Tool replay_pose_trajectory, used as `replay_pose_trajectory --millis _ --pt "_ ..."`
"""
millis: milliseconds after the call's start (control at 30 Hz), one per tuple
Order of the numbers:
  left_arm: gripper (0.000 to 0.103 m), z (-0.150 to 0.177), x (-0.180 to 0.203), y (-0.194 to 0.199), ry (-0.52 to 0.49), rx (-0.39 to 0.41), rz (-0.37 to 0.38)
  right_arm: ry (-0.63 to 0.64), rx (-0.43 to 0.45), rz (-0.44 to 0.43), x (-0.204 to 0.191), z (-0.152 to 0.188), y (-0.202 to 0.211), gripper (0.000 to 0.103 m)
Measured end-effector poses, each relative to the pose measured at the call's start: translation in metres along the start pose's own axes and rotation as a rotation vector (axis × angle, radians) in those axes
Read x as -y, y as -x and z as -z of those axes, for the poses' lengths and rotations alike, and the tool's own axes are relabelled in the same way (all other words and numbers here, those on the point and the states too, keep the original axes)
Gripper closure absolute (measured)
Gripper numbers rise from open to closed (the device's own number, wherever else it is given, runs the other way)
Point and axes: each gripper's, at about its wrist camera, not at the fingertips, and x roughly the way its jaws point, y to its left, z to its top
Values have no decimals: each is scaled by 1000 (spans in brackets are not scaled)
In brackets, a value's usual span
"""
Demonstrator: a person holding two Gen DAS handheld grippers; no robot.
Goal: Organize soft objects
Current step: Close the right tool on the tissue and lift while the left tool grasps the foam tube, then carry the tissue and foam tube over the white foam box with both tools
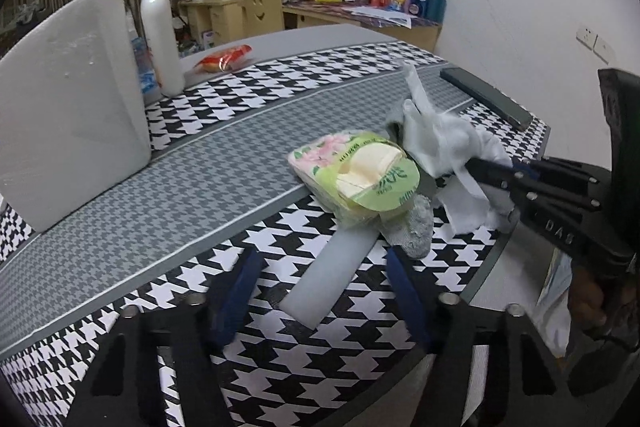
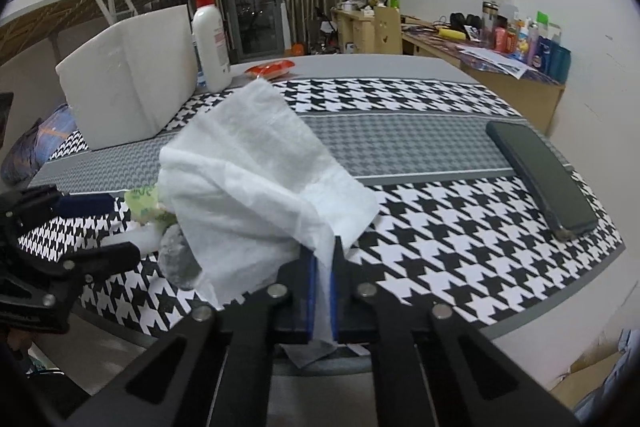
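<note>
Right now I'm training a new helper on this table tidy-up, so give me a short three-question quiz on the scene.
1. True or false: the right claw is shut on the white tissue.
2. What lies between the left claw's open fingers? A) pale flat strip B) dark phone C) pump bottle
3. Name the grey soft item beside the green tissue pack.

Key: 1 true; 2 A; 3 grey sock.

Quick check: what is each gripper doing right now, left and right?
Left gripper: open, nothing between the pads; a pale strip lies on the table below.
Right gripper: shut on the white tissue.
</note>
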Motion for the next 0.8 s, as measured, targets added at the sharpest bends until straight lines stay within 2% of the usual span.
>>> replay_pose_trajectory --millis 33,133,333,633,800 --pt "52 0 1 -1 -2 -5 6 -5 2 2 1 0 1 95" --pt "64 2 3 -3 -13 -21 9 -29 3 13 5 -1 5 95" --pt "65 4 8 -4 -57 -38 -25 -54 22 15 10 -2 15 95" --pt "85 4 4 2 -39 -20 -8 -75 33 16 10 -1 26 95" --pt "88 6 3 9 -29 -4 23 -75 47 17 8 0 33 95"
